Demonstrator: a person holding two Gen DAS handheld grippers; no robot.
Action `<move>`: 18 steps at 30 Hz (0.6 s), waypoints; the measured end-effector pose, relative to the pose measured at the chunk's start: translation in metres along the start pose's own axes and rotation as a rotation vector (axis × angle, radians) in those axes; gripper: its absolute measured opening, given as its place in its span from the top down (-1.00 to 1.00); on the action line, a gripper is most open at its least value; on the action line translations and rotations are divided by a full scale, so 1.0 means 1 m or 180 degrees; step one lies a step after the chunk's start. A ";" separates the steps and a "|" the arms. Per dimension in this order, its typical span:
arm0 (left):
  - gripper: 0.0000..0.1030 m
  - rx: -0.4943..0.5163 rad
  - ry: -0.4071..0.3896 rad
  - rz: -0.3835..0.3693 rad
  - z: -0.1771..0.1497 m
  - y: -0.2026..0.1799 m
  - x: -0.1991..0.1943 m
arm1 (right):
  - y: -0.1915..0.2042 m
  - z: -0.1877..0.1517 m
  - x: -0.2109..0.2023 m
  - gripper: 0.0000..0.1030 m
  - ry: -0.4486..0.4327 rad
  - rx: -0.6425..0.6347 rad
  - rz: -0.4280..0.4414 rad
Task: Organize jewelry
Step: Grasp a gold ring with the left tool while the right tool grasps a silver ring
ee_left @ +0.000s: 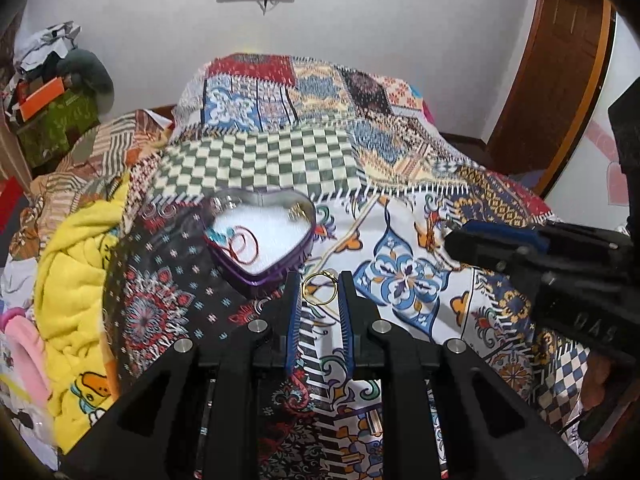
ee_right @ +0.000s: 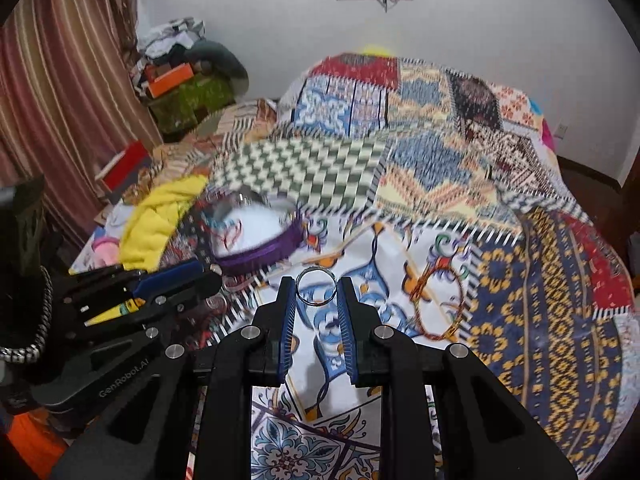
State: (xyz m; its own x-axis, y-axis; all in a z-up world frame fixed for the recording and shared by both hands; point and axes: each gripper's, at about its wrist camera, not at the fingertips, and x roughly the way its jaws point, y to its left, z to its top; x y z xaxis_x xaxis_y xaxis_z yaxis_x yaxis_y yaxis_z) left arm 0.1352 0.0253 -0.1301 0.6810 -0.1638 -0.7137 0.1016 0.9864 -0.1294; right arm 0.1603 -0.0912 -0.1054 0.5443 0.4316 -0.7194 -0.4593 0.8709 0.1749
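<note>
Jewelry is partly sorted already: off to the left, on the patchwork bedspread [ee_left: 400,208], my heart-shaped tin [ee_left: 260,236] holds a red bangle [ee_left: 245,245] and some small blue-green piece I can't make out, with something gold glinting at its far wall. In my left gripper [ee_left: 320,288] a gold ring [ee_left: 320,289] sits pinched edge-on between the two blue pads, just this side of the tin's point. Further right, my right gripper [ee_right: 316,286] is clamped on a silver ring [ee_right: 316,285] the same way, held clear of the cloth. So I judge two rings are in hand and only need to be carried over and dropped into the tin. Beyond the right gripper, an orange beaded bracelet [ee_right: 440,306] lies loose on the white-and-blue patch, so that one is left to collect, and there may be more I can't see. The right wrist view is the only one showing that bracelet and the silver ring; its picture of the tin is smeared by blur, so the contents don't read there. The left wrist view gives the tin sharply and looks down into it, and it catches the right gripper from the side, though its ring is hidden from there.
</note>
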 end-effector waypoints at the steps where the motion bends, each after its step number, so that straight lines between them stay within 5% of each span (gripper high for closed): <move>1: 0.67 -0.0002 -0.0021 0.0004 0.001 0.000 -0.002 | 0.000 0.003 -0.004 0.63 -0.0037 0.0002 -0.0002; 18: 0.67 -0.0097 -0.0487 0.0117 0.035 0.024 -0.036 | 0.017 0.038 -0.019 0.63 -0.0395 -0.0104 0.0132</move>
State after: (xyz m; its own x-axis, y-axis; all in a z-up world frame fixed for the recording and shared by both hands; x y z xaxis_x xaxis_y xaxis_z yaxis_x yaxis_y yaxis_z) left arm 0.1386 0.0556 -0.0831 0.7866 -0.1210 -0.6055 0.0541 0.9904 -0.1275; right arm 0.1690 -0.0756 -0.0632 0.6061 0.4945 -0.6230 -0.5047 0.8445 0.1793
